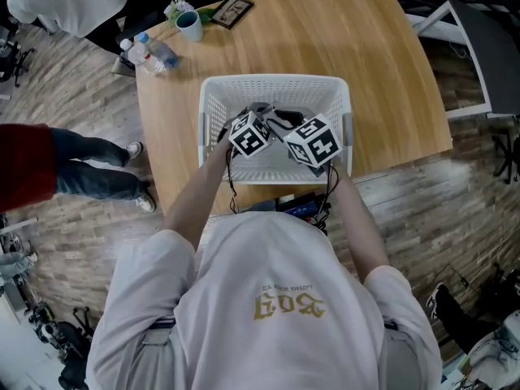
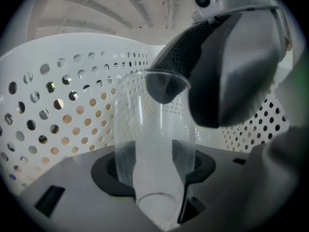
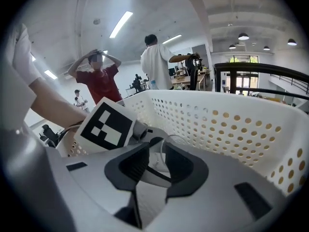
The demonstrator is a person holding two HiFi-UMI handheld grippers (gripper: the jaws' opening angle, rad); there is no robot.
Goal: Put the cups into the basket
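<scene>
A white perforated basket stands on the wooden table, and both grippers reach down into it. In the left gripper view a clear plastic cup stands upright between the jaws of my left gripper, which is shut on its lower part. My right gripper meets the cup's rim from the right, with one fingertip inside the rim and the other outside. In the right gripper view the jaws of my right gripper stand close together on the thin clear cup wall. In the head view the marker cubes hide the cup.
At the table's far left corner are a teal mug, water bottles, a picture frame and a small plant. A person in red stands left of the table. The basket wall surrounds both grippers closely.
</scene>
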